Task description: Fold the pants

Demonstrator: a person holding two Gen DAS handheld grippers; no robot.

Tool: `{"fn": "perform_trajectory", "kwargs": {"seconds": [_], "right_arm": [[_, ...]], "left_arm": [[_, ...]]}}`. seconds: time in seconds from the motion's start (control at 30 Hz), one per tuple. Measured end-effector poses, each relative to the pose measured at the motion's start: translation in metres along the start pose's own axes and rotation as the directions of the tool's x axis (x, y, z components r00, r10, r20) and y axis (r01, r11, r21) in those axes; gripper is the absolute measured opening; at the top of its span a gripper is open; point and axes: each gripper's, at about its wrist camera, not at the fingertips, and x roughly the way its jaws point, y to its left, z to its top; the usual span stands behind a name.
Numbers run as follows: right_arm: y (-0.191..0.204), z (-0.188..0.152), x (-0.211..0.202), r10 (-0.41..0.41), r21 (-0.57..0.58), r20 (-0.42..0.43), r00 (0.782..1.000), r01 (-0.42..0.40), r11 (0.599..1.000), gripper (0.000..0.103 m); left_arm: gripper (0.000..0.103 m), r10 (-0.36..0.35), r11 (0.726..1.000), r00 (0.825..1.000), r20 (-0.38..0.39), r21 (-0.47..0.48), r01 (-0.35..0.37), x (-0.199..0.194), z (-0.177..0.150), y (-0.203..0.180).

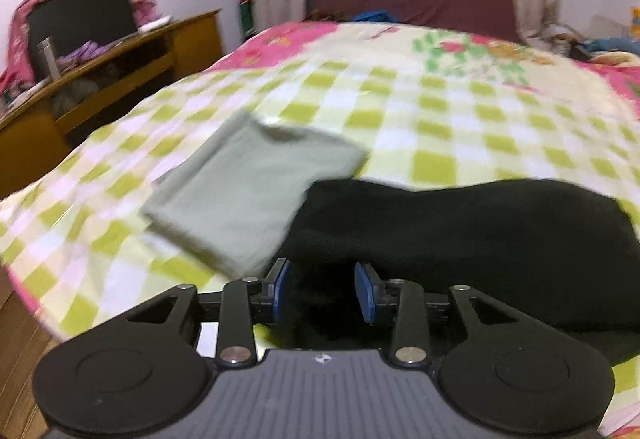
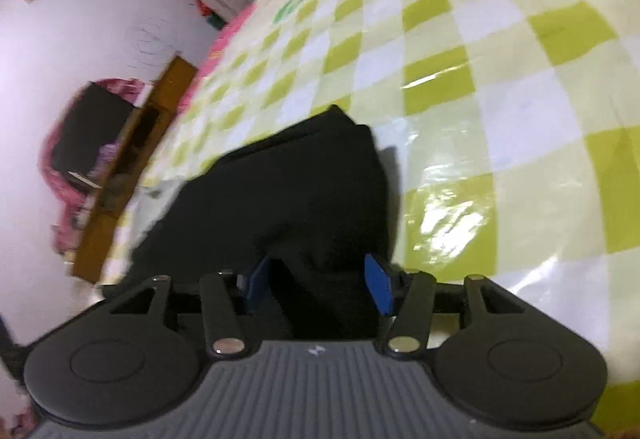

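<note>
Black pants [image 1: 460,231] lie bunched near the bed's [image 1: 400,99] front edge, beside a folded grey cloth [image 1: 256,191]. Right claw [image 2: 320,283] holds a pants fold; left claw [image 1: 322,291] stands narrow over the fabric, grip uncertain — a one-sided pull could skew the fold or drag the cloth.

Two close wrist views along each claw, sharing black pants [image 1: 460,223] on the checked bed [image 1: 400,111].

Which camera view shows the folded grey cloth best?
The left wrist view. There the grey cloth lies whole on the checked bed cover, its near corner beside the black pants. The right wrist view shows no grey cloth, only the pants and the cover.
</note>
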Motion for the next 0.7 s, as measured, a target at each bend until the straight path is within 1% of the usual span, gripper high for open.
{"fn": "perform_trajectory", "kwargs": {"seconds": [0.03,0.07,0.17,0.2,0.27,0.3,0.33,0.37,0.4,0.47,0.5,0.53,0.57,0.6,0.63,0.67,0.7], "right_arm": [[-0.004,0.002,0.001,0.044,0.016,-0.018,0.999,-0.043,0.999,0.059],[-0.007,0.003,0.004,0.061,0.027,-0.026,0.998,-0.060,0.998,0.063],[-0.025,0.006,0.018,0.053,0.090,-0.041,0.998,-0.049,0.995,0.062],[-0.026,0.007,0.016,0.072,0.108,-0.040,0.997,-0.067,0.992,0.062],[-0.021,0.004,0.008,0.086,0.102,-0.047,0.995,-0.081,0.991,0.062],[-0.020,0.002,0.004,0.115,0.114,-0.055,0.992,-0.108,0.988,0.062],[-0.022,-0.001,-0.001,0.163,0.134,-0.057,0.985,-0.155,0.979,0.062],[-0.026,-0.001,-0.002,0.200,0.147,-0.053,0.978,-0.190,0.971,0.062],[-0.031,-0.001,-0.001,0.218,0.163,-0.046,0.975,-0.208,0.964,0.062],[-0.047,0.001,0.008,0.236,0.240,-0.029,0.971,-0.223,0.945,0.062],[-0.053,0.002,0.016,0.263,0.268,-0.026,0.964,-0.247,0.931,0.062],[-0.057,0.004,0.022,0.281,0.274,-0.029,0.959,-0.262,0.925,0.062],[-0.058,0.007,0.027,0.273,0.271,-0.034,0.961,-0.254,0.928,0.055],[-0.058,0.009,0.028,0.251,0.275,-0.040,0.967,-0.231,0.933,0.051],[-0.056,0.011,0.024,0.235,0.263,-0.051,0.971,-0.214,0.941,0.051],[-0.052,0.012,0.015,0.225,0.223,-0.056,0.973,-0.207,0.953,0.052],[-0.048,0.013,0.004,0.196,0.178,-0.056,0.979,-0.183,0.967,0.052]], "left_arm": [[0.054,-0.029,0.999,1.000,0.008,0.016,0.028,0.002,0.001,-0.007],[0.055,-0.059,0.998,0.998,0.013,0.038,0.058,0.008,0.003,-0.017],[0.055,-0.115,0.991,0.993,0.020,0.077,0.113,0.020,0.007,-0.042],[0.055,-0.135,0.987,0.990,0.026,0.086,0.133,0.022,0.009,-0.048],[0.056,-0.197,0.974,0.979,0.041,0.119,0.191,0.023,0.013,-0.063],[0.057,-0.225,0.965,0.973,0.042,0.147,0.217,0.025,0.014,-0.071],[0.060,-0.248,0.953,0.968,0.037,0.186,0.237,0.028,0.014,-0.081],[0.062,-0.257,0.943,0.966,0.024,0.223,0.246,0.032,0.013,-0.090],[0.066,-0.258,0.935,0.966,0.006,0.254,0.248,0.039,0.011,-0.099],[0.066,-0.235,0.927,0.972,-0.025,0.294,0.232,0.051,0.006,-0.111],[0.067,-0.233,0.924,0.972,-0.029,0.306,0.231,0.052,0.004,-0.115],[0.070,-0.236,0.922,0.971,-0.029,0.310,0.233,0.051,0.003,-0.117],[0.070,-0.239,0.922,0.971,-0.030,0.307,0.236,0.051,0.003,-0.118],[0.070,-0.239,0.922,0.970,-0.035,0.306,0.239,0.050,0.003,-0.117],[0.070,-0.240,0.921,0.970,-0.038,0.308,0.240,0.048,0.003,-0.117],[0.070,-0.244,0.919,0.969,-0.040,0.309,0.244,0.046,0.004,-0.117],[0.070,-0.248,0.918,0.968,-0.044,0.308,0.249,0.046,0.003,-0.115]]}}
